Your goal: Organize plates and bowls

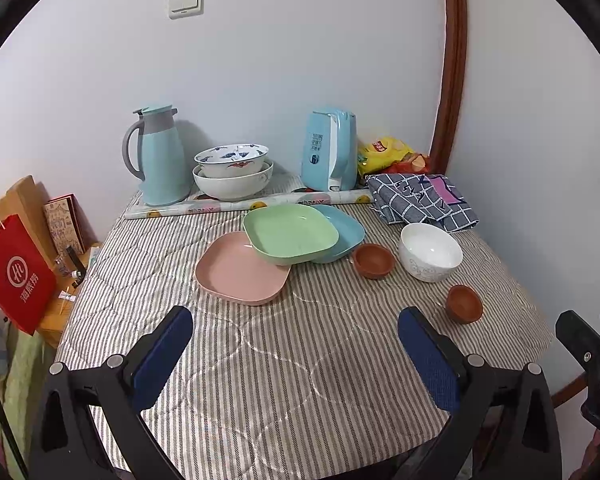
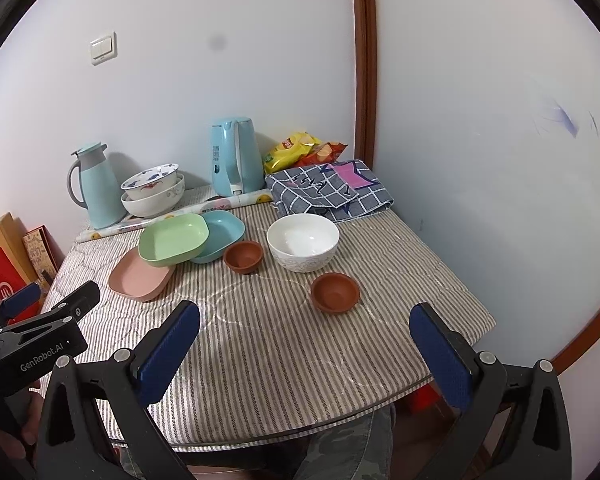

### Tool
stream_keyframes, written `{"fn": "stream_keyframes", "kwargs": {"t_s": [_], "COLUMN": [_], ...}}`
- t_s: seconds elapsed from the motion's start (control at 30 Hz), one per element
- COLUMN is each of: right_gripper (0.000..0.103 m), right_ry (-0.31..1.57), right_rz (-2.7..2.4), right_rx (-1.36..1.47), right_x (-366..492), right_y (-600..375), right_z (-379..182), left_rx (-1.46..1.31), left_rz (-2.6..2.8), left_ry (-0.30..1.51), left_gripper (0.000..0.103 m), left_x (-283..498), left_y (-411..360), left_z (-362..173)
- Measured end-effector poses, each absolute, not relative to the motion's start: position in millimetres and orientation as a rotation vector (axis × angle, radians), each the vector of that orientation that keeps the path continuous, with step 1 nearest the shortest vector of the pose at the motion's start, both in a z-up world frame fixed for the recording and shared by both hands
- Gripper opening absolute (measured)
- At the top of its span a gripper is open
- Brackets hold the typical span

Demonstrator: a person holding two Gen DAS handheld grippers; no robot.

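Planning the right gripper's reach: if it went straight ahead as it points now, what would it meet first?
Probably the nearer brown bowl, nearly centred ahead of the open right gripper; the white bowl sits behind it. Depth is uncertain.

A table covered by a grey-and-white striped quilted cloth [image 1: 284, 360] stands in a corner of pale walls. Along the back edge lies a roll of fruit-printed paper [image 1: 236, 205]. Behind it stand a light blue thermos jug [image 1: 162, 156] with a grey handle and a light blue electric kettle [image 1: 331, 151]. At the back right — a folded blue checked cloth [image 1: 420, 200], with yellow and red snack bags [image 1: 388, 155] behind it. A red paper bag [image 1: 14, 276] sits left of the table; a white wall switch [image 1: 184, 2] is mounted above.
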State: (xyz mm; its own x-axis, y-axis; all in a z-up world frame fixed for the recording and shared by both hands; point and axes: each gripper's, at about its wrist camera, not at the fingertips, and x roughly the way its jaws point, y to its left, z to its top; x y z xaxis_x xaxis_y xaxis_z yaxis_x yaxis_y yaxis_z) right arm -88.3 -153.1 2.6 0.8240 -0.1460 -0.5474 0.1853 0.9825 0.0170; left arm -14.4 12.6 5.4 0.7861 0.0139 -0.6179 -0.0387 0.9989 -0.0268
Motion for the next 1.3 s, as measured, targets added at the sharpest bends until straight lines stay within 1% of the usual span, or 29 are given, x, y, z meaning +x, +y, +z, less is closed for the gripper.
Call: {"fn": "stream_keyframes", "kwargs": {"t_s": [1.3], "right_gripper": [0.103], "right_ry": [0.564], "right_rz": [-0.157], "right_rx": [0.093], "right_x": [-89.6], "right_y": [-155.5], "right_z": [3.3], "left_rx": [-0.042], "left_rz": [0.034], "left_ry": [0.664], "left_gripper": [0.103], "left_x": [-18.2], "left_y": [23.8], "left_z": [10.0]}}
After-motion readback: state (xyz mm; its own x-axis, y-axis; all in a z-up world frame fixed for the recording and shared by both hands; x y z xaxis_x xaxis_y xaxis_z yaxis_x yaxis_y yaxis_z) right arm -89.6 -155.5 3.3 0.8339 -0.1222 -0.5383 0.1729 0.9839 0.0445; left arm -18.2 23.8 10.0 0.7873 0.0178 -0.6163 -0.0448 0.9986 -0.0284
